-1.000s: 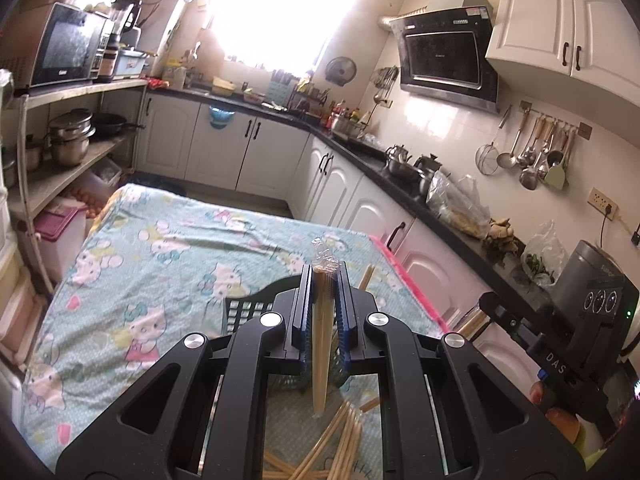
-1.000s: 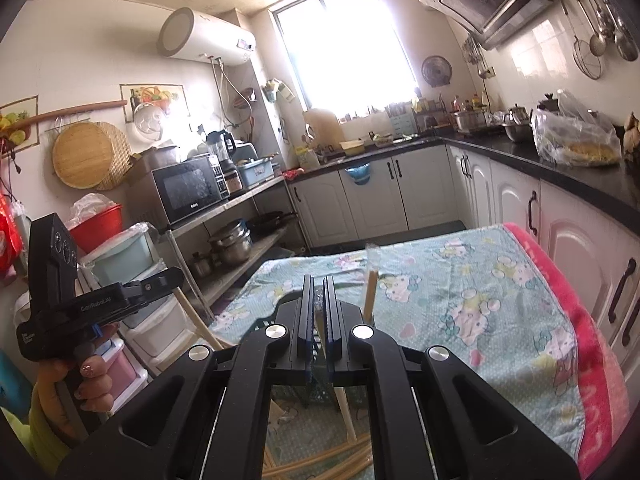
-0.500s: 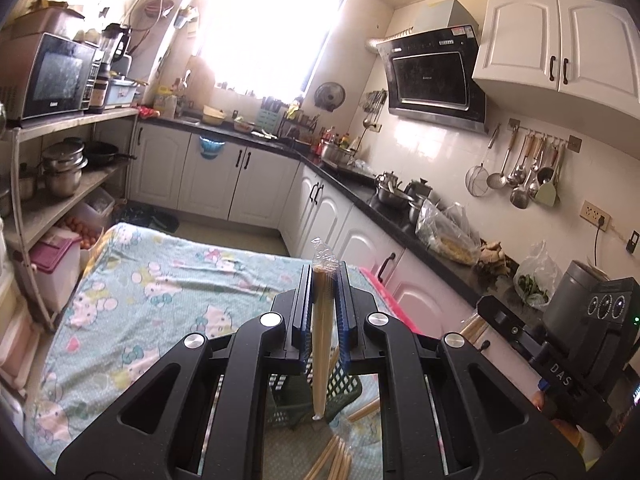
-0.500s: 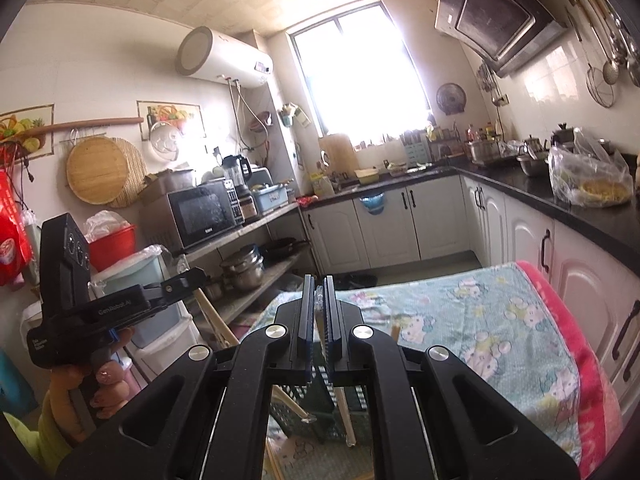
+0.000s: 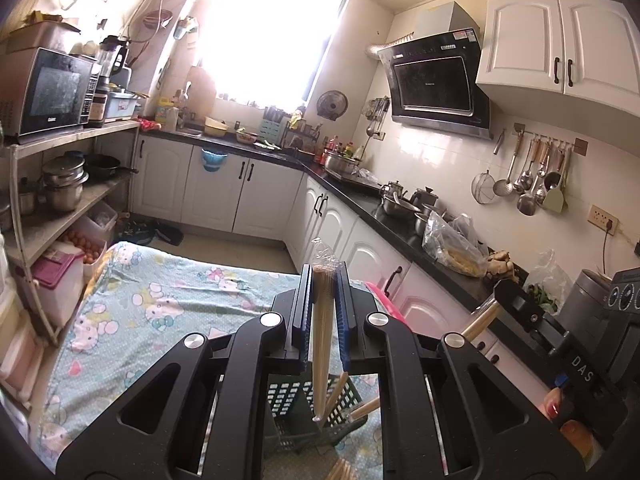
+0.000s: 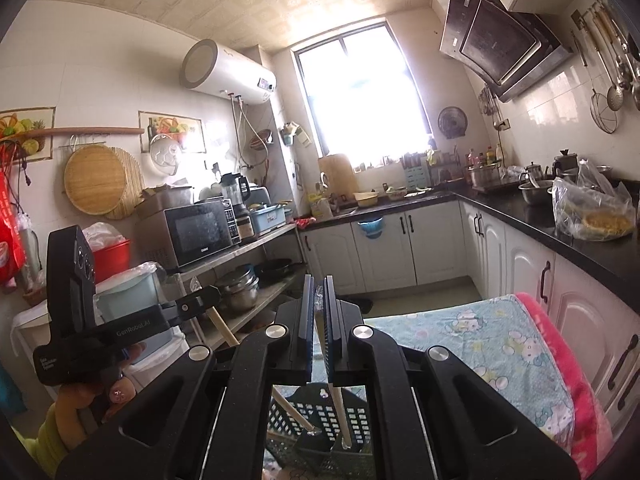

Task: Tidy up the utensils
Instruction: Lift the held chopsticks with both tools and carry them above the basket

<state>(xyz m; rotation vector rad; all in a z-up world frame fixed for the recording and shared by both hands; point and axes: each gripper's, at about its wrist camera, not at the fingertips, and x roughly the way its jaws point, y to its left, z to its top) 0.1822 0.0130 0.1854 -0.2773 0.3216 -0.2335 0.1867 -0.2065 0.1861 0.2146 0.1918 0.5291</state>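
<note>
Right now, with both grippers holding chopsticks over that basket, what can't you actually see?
- Basket floor and contents: both views, hidden by the gripper bodies.
- Left gripper's chopsticks, number: left view, packed together in plastic wrap.
- Loose chopsticks on the table: left view, cut off by the bottom edge.
- Right gripper's chopsticks, grip point: right view, hidden between the pads.

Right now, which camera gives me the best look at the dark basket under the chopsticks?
The right wrist view: the basket shows its slotted wall and rim. The left wrist view catches the basket too, more hidden behind the tongs.
</note>
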